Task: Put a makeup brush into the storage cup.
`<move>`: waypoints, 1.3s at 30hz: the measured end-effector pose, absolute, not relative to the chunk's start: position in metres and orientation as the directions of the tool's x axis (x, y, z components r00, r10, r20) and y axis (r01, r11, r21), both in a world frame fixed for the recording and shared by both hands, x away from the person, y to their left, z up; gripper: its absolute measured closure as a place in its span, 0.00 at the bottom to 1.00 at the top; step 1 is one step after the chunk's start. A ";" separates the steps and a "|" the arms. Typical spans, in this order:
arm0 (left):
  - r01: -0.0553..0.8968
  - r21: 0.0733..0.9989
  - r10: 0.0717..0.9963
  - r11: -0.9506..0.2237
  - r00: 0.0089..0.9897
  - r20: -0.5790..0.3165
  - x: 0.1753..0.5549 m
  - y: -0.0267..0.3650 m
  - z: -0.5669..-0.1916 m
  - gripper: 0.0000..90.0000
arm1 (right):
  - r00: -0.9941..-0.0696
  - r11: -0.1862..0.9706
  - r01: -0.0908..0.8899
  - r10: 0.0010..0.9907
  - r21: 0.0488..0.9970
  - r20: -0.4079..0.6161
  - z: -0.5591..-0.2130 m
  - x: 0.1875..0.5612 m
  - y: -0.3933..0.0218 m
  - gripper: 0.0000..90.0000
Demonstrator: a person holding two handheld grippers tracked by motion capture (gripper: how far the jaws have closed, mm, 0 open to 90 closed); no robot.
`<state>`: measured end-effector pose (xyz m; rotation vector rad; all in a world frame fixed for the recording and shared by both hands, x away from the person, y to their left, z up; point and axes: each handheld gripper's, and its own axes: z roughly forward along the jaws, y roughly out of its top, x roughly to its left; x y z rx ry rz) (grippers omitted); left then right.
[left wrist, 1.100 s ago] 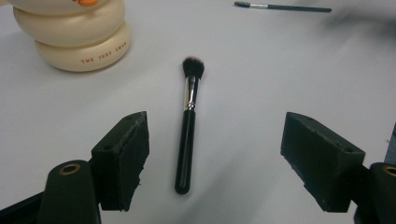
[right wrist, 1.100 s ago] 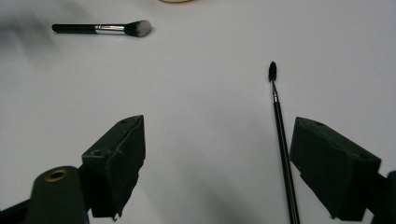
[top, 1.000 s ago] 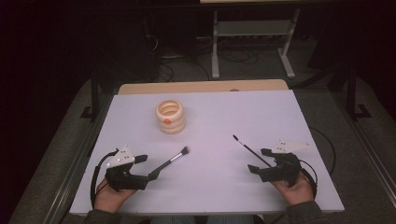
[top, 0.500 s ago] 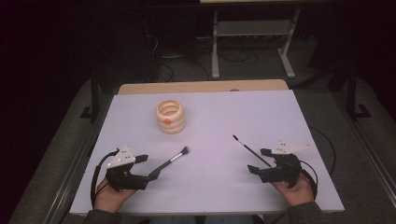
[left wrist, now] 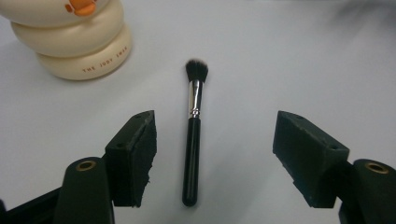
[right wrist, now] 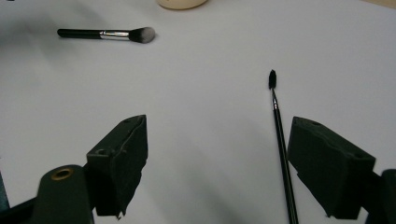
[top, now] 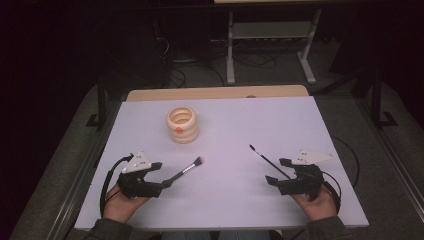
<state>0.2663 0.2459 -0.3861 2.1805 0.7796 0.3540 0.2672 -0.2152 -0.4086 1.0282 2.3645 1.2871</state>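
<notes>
A short makeup brush (top: 186, 170) with a black handle and dark bristles lies on the white table (top: 235, 200). Its handle end sits between the jaws of my left gripper (top: 161, 175). In the left gripper view the brush (left wrist: 193, 140) lies between the pads (left wrist: 140, 158) without touching either. These jaws have just been closing a little and are still wide. A thin black brush (top: 267, 160) lies in front of my right gripper (top: 277, 171). In the right gripper view the thin brush (right wrist: 281, 144) runs just inside the right-hand jaw, and that gripper (right wrist: 217, 140) is open.
A cream pot shaped like stacked rings (top: 182, 125), with an orange mark on its front, stands upright at the table's far left-centre. Beyond the table's wooden far edge (top: 215, 93), a metal stand (top: 270, 45) and cables lie on the dark floor.
</notes>
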 end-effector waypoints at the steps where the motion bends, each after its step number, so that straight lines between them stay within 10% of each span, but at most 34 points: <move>1: 0.426 0.738 0.633 -0.523 0.774 0.003 0.269 0.244 -0.385 0.34 | -0.717 0.359 0.461 0.689 0.812 0.103 -0.409 0.267 -0.215 0.22; 39: 0.571 0.436 0.614 -0.696 0.788 -0.052 0.327 0.203 -0.416 0.67 | -0.733 0.378 0.464 0.672 0.801 0.107 -0.411 0.272 -0.215 0.23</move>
